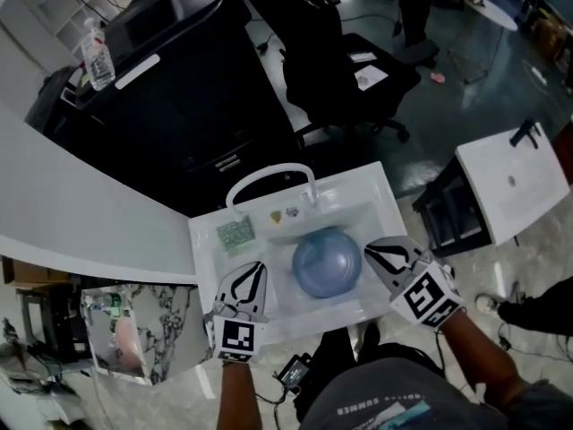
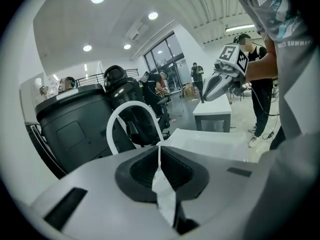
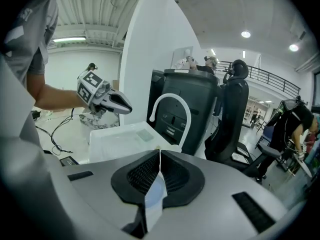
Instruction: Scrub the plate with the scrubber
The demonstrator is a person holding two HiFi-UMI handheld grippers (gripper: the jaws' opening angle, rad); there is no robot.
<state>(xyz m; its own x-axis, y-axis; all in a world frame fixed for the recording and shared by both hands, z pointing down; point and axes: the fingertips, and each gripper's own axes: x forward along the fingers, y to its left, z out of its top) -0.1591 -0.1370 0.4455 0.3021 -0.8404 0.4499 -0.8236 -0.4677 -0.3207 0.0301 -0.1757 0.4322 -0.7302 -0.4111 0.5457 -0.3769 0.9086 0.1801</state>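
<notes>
A round blue plate (image 1: pixel 327 262) lies in the white sink basin (image 1: pixel 380 206). The green scrubber (image 1: pixel 235 234) rests on the basin's left ledge, also seen in the right gripper view as the scrubber (image 3: pixel 145 135). My left gripper (image 1: pixel 257 268) hovers over the basin's near left edge, just below the scrubber, shut with nothing in it. My right gripper (image 1: pixel 373 249) is at the plate's right rim, also shut and empty. Each gripper view shows its own jaws pressed together, the left gripper (image 2: pixel 160 146) and the right gripper (image 3: pixel 159 151).
A white arched faucet (image 1: pixel 269 179) stands at the basin's back edge. Behind it are a black cabinet (image 1: pixel 170 88) with a water bottle (image 1: pixel 97 55) and an office chair (image 1: pixel 349 79). A small white table (image 1: pixel 510 182) is to the right, a marbled box (image 1: pixel 134 330) to the lower left.
</notes>
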